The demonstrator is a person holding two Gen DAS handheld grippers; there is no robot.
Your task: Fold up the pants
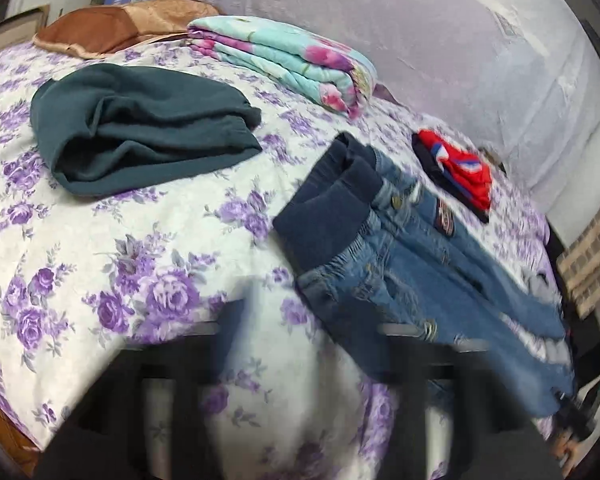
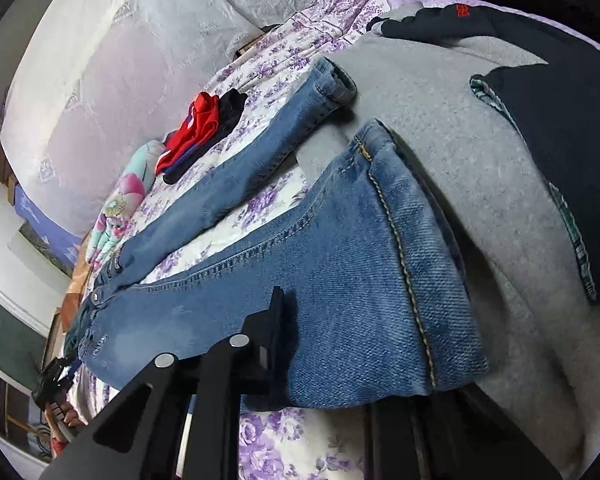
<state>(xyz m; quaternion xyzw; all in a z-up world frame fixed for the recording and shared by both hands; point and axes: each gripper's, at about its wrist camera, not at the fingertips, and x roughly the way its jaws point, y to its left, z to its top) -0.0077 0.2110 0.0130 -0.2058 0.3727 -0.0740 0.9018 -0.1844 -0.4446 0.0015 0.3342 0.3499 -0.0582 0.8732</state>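
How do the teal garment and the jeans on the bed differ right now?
The teal garment is plain, dark green-blue and soft-looking; the jeans are blue denim with seams, rivets and a patch. The teal garment lies bunched in a loose fold; the jeans lie stretched out, legs spread apart. Both rest on the floral bedspread.

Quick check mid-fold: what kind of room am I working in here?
Most likely a bedroom: the jeans lie on a bed with a purple-flowered sheet, a folded floral quilt sits further back, and a brown pillow lies at the far end.
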